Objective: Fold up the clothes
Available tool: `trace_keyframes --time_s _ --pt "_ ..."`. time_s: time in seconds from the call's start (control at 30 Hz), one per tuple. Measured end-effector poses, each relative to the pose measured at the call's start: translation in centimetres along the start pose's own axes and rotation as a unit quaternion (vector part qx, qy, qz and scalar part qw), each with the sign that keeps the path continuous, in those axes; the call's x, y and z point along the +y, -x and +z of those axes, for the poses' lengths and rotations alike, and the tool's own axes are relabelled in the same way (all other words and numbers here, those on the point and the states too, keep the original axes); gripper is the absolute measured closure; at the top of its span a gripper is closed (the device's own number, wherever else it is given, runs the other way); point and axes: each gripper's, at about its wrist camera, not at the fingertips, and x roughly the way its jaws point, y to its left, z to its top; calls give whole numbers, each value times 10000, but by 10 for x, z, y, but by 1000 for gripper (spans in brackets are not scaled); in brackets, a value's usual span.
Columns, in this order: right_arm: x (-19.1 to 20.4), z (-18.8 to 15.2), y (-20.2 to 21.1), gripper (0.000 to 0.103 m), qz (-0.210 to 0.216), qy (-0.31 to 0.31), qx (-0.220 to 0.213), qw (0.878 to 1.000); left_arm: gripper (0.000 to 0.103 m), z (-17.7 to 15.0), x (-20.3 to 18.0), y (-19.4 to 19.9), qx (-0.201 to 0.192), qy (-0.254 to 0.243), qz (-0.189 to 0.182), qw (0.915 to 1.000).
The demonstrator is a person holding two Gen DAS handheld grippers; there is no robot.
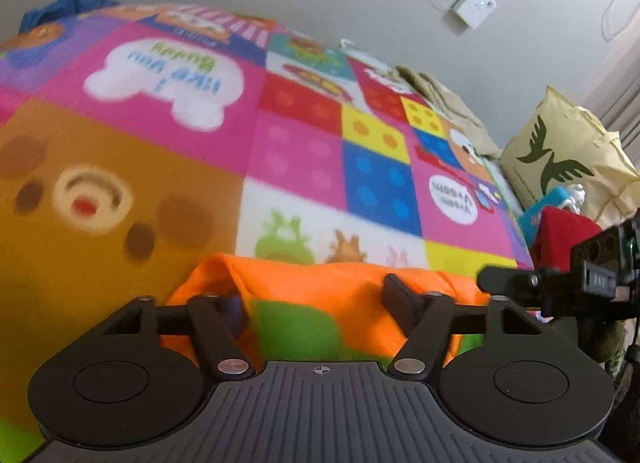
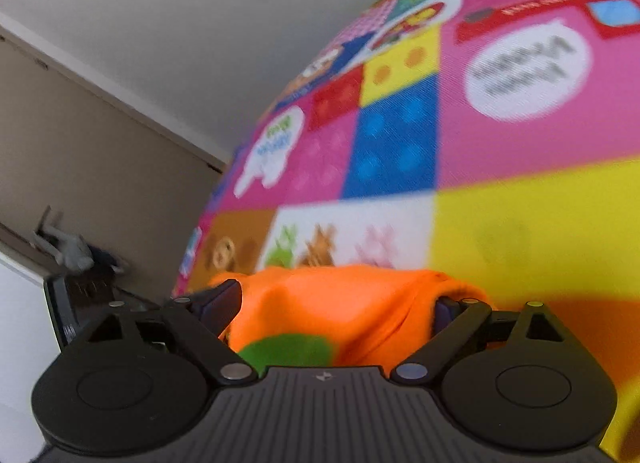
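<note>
In the left wrist view, the left hand-held gripper [image 1: 316, 303] stands with fingers spread wide around a bunched orange garment with a green patch [image 1: 320, 303], lying on the colourful patchwork cartoon play mat [image 1: 296, 143], which stretches bare ahead to the wall. In the right wrist view, the right hand-held gripper [image 2: 336, 303] likewise gapes around the garment's rumpled edge, yellow mat squares lying bare to its right.

Garment [image 1: 320, 283] on play mat [image 1: 280, 135] betw. both claws; bag [image 1: 568, 151] at mat's right.
</note>
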Motion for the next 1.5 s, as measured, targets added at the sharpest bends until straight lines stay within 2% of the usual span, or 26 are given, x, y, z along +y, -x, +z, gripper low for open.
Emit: trace_keyframes --time_s 0.07,0.17,0.23,0.3,0.37,0.43,0.5,0.53,0.6,0.73,0.8,0.87,0.9,0.97,1.0,1.1,1.13,1.2,1.23,1.33,1.43,1.5 --pt "11 17 -3 12 238 111 -248 9993 50 17 -7 5 -242 -63 -117 9996" --pt "33 30 12 12 665 486 -655 9944 49 42 -17 13 -605 -158 -293 9976" --pt "44 29 20 12 564 790 -738 9925 49 43 -27 20 -681 -423 -190 9966" --pt "47 21 22 12 38 1081 -662 9919 48 35 -29 17 -519 -594 29 9969" --pt "45 11 18 12 -876 1343 -507 9858 47 17 -25 11 -200 -762 408 9961" --pt "42 -4 15 12 -1851 1895 -406 9634 46 -1 -21 8 91 -1006 759 9920" --pt "40 -20 19 12 -2476 2475 -343 9361 45 -16 -19 11 239 -1351 1085 9846" --pt "41 -23 25 12 -2542 2549 -334 9324 45 -22 -18 16 266 -1534 1210 9804" --pt "43 -30 37 12 -2659 2692 -327 9251 44 -25 -21 29 244 -1698 1227 9775" --pt "66 -32 63 12 -2359 2913 -820 9234 32 -8 -34 54 -309 -1749 918 9798" --pt "78 -34 55 15 -2211 3153 -928 9182 31 -9 -39 39 -164 -1836 948 9783" --pt "82 -38 34 16 -2128 3291 -666 9176 33 -11 -44 23 -13 -1924 979 9764" --pt "79 -45 24 16 -2226 3374 -448 9136 33 -11 -46 15 62 -1967 994 9754" --pt "72 -58 6 16 -2408 3530 -21 9041 33 -29 -45 2 376 -2208 1161 9677" --pt "66 -63 5 16 -2396 3544 90 9038 33 -36 -43 2 438 -2294 1157 9654" --pt "61 -53 26 16 -2097 3192 23 9242 29 -33 -34 24 390 -2110 874 9728" --pt "61 -48 34 16 -2003 3071 -32 9304 25 -25 -29 34 263 -1978 766 9769" --pt "64 -33 48 16 -1914 3033 -314 9329 19 -10 -23 44 -28 -1864 733 9797" --pt "62 -24 48 17 -1840 2900 -384 9384 18 -2 -18 41 -98 -1798 734 9809" --pt "48 2 40 32 -1590 2388 -478 9568 16 23 -4 32 -305 -1600 735 9839" --pt "27 16 20 33 -1388 1884 -486 9710 16 30 15 4 -80 -1208 428 9917" --pt "12 24 6 33 -1189 1508 -373 9807 18 26 19 -10 45 -1125 394 9929"
